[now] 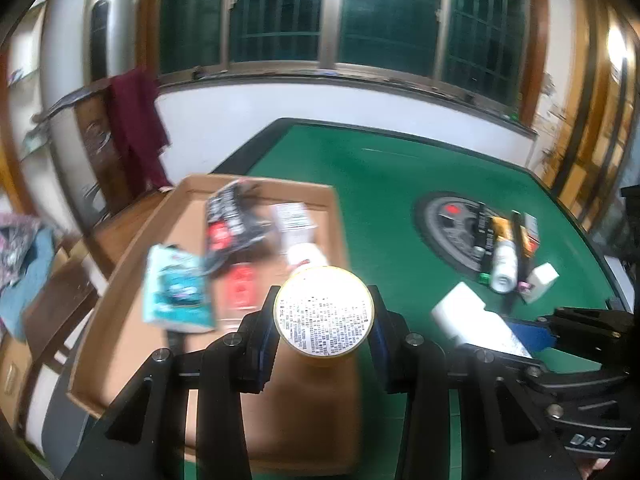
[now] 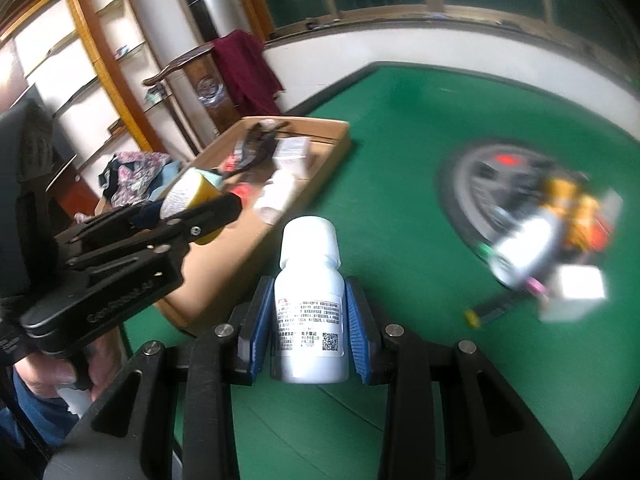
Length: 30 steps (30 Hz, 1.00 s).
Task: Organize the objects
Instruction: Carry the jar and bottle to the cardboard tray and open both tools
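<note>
My left gripper (image 1: pixel 324 324) is shut on a yellow round tin (image 1: pixel 324 312) with a white printed base, held above the near end of the cardboard tray (image 1: pixel 120 320); the tin also shows in the right wrist view (image 2: pixel 188 196). My right gripper (image 2: pixel 308 320) is shut on a white pill bottle (image 2: pixel 308 312) with a white cap, above the green table just right of the tray (image 2: pixel 224 280); the bottle also shows in the left wrist view (image 1: pixel 472 320). The tray holds a teal packet (image 1: pixel 176 292), a black-and-red packet (image 1: pixel 228 220) and a white box (image 1: pixel 294 222).
A pile of loose items, with a white bottle (image 1: pixel 504 264), a small white box (image 1: pixel 542 280) and orange tubes (image 2: pixel 568 200), lies on the round dark centre plate (image 1: pixel 448 228) of the green table (image 1: pixel 360 168). Chairs and a cabinet stand to the left.
</note>
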Available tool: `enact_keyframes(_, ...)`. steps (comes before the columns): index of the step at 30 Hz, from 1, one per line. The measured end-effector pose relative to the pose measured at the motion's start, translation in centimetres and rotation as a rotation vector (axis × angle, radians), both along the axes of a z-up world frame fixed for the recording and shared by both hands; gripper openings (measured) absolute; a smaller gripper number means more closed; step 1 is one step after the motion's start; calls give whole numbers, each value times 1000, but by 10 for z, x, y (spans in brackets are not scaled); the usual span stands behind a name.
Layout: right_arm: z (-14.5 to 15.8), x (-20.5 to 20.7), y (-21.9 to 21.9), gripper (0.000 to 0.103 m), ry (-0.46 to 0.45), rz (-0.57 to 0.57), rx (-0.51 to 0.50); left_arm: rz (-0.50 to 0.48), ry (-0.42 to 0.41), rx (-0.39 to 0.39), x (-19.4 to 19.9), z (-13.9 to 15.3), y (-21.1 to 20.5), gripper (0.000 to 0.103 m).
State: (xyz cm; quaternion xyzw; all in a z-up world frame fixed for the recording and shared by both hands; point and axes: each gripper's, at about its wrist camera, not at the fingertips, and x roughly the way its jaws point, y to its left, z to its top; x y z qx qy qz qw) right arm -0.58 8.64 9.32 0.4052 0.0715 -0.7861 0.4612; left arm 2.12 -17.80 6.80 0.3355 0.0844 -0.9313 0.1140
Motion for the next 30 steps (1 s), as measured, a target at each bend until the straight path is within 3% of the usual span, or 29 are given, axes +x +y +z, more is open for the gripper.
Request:
enact_keyframes(7, 7, 29, -54, 32, 29, 102, 18, 100, -14, 37, 18, -15, -51, 35)
enact_keyframes(16, -10, 55, -107, 32, 23, 191, 68, 176, -32, 59, 35, -33, -97, 35)
enact_keyframes(30, -40, 55, -143, 32, -12, 203, 118, 192, -86, 85, 33, -56, -114, 35)
